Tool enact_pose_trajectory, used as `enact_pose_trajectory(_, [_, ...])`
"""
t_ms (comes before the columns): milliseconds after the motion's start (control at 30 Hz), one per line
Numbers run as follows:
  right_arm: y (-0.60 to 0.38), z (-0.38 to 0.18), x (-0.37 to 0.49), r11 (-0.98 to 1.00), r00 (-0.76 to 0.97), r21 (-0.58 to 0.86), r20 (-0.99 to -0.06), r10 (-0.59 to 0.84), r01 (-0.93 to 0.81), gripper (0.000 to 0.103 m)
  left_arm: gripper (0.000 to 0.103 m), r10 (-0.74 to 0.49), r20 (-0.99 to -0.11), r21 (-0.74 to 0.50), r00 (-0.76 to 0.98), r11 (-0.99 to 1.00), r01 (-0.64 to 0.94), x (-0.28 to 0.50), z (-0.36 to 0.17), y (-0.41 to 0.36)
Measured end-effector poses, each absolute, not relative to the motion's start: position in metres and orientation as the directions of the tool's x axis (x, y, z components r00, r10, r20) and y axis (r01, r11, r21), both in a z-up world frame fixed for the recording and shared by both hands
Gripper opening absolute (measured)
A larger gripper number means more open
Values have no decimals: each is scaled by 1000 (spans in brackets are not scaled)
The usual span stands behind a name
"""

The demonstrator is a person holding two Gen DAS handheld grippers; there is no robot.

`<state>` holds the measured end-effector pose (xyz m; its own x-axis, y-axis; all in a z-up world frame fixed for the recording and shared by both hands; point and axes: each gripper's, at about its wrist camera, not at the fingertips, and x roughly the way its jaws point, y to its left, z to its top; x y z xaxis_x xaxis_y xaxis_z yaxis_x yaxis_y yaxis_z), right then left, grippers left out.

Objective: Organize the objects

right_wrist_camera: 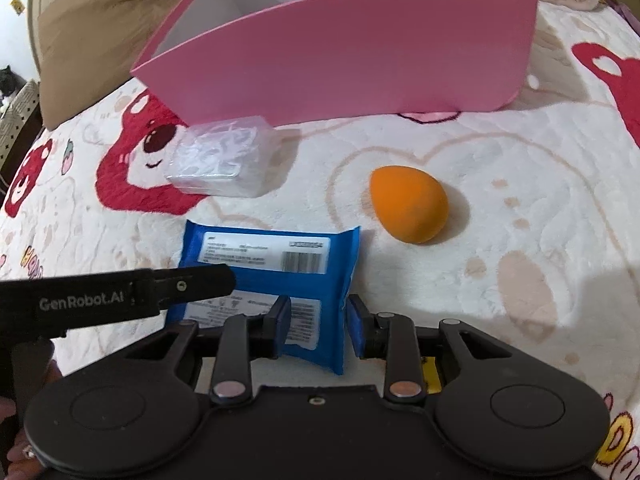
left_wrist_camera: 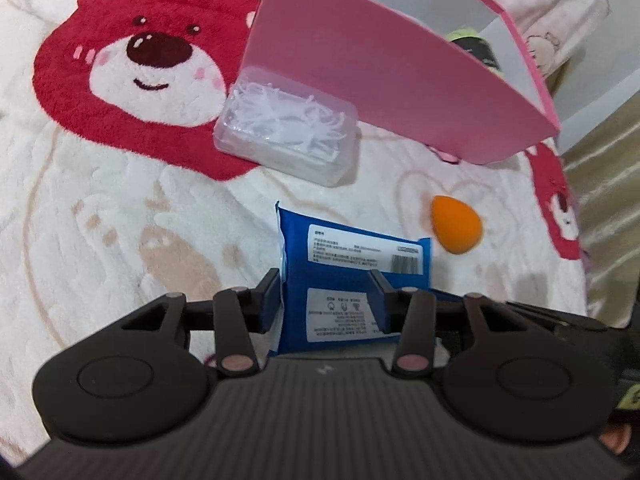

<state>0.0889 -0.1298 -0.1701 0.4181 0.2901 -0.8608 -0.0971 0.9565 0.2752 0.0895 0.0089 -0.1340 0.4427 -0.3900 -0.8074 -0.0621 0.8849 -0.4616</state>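
Both grippers are working on the same blue packet [left_wrist_camera: 352, 280], which lies on the fleece blanket [left_wrist_camera: 120, 220] near its front part, in front of the pink box [left_wrist_camera: 360, 72]. Left gripper [left_wrist_camera: 326, 292] has its two fingers on either side of the packet and they seem to pinch it across its width. Right gripper [right_wrist_camera: 318, 320] straddles the right edge of the packet [right_wrist_camera: 276, 276]: the left finger lies on the packet and the right finger is just beside the crimped edge, with a small gap visible, so I judge it is not pressing; its jaws are only a little apart.

What could go wrong: the packet is soft and slippery foil, so a pinch on one thin edge can slide off when it is lifted, and the packet would then hang from one gripper only and fold. Two grippers so near each other can also collide. The orange sponge [right_wrist_camera: 408, 204] is just beside the packet's far right corner, and a careless swing may roll it away on the blanket. The clear plastic case [right_wrist_camera: 224, 160] stands between the packet and the box wall, so a low path toward the box could push it.

In the right wrist view the packet lies flat with its printed label up. Its long axis runs from the grippers toward the pink box [right_wrist_camera: 340, 48], and the barcode end points to the box.
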Motion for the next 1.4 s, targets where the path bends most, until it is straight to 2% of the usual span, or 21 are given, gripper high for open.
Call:
enact_pose_trajectory(200, [-123, -145, 78, 962, 431, 232, -861, 272, -145, 36, 43, -417, -779, -484, 468, 875, -26, 73, -96, 8])
enact_pose_trajectory(467, [-120, -84, 72, 962, 537, 176, -801, 264, -210, 38, 43, -439, -700, -497, 563, 866, 58, 75, -19, 9])
enact_pose_trajectory(567, [-122, -61, 77, 930, 553, 265, -748, 366, -256, 38, 42, -533, -636, -575, 557, 809, 117, 87, 2, 10])
enact_pose_trajectory(633, [-119, -46, 81, 921, 583, 262, -716, 385, -287, 38, 41, -578, -605, -614, 548, 776, 141, 98, 10, 7])
enact_pose_trajectory(700, [-116, -39, 87, 921, 601, 251, -700, 386, -299, 38, 40, -555, -608, -602, 568, 789, 126, 106, 18, 5])
enact_pose_trajectory(767, [-119, -43, 91, 917, 569, 252, -724, 390, -308, 38, 40, -545, -597, -595, 589, 793, 130, 108, 22, 11])
enact_pose_trajectory(1067, [-142, -112, 105, 928, 510, 315, -775, 374, -201, 40, 40, -397, -744, -442, 538, 896, 50, 136, -37, 35])
enact_pose_trajectory(1167, [-144, -130, 106, 923, 520, 346, -765, 381, -168, 51, 40, -376, -768, -413, 518, 909, 47, 145, -60, 38])
enact_pose_trajectory(1233, [-146, -141, 105, 921, 542, 364, -751, 377, -136, 62, 40, -358, -784, -383, 508, 922, 59, 153, -73, 36])
enact_pose_trajectory(1400, [-157, -175, 111, 874, 522, 485, -742, 420, -13, 66, 41, -342, -805, -333, 484, 937, 108, 165, -97, 25])
